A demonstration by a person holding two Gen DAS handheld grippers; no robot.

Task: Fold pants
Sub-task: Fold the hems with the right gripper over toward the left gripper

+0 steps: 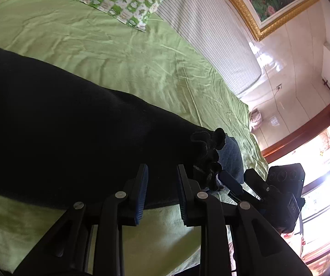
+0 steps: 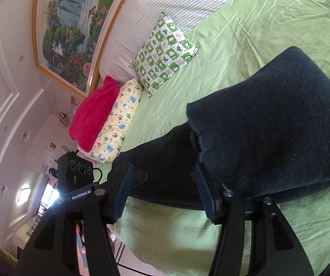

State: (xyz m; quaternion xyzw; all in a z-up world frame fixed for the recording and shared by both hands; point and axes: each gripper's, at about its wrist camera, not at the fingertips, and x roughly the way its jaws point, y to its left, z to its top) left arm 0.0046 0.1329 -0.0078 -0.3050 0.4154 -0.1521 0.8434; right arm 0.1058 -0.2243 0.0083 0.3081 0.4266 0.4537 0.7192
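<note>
Dark navy pants [image 1: 61,119] lie across the green bed sheet [image 1: 123,64], with one layer folded over another [image 2: 268,119]. A gathered, ruffled end [image 1: 207,147] shows in the left wrist view. My left gripper [image 1: 162,177] is open at the pants' near edge, its jaws apart with dark cloth between and behind them. My right gripper [image 2: 165,172] is open wider, its jaws on either side of the pants' near edge by the folded layer's cut end. The right gripper also shows in the left wrist view [image 1: 236,184].
A green frog-print pillow [image 2: 165,53], a yellow pillow [image 2: 116,124] and a red blanket [image 2: 93,112] lie at the bed's head, below a striped headboard [image 2: 146,20] and a gold-framed painting [image 2: 73,23]. A bright window [image 1: 321,172] lies past the bed edge.
</note>
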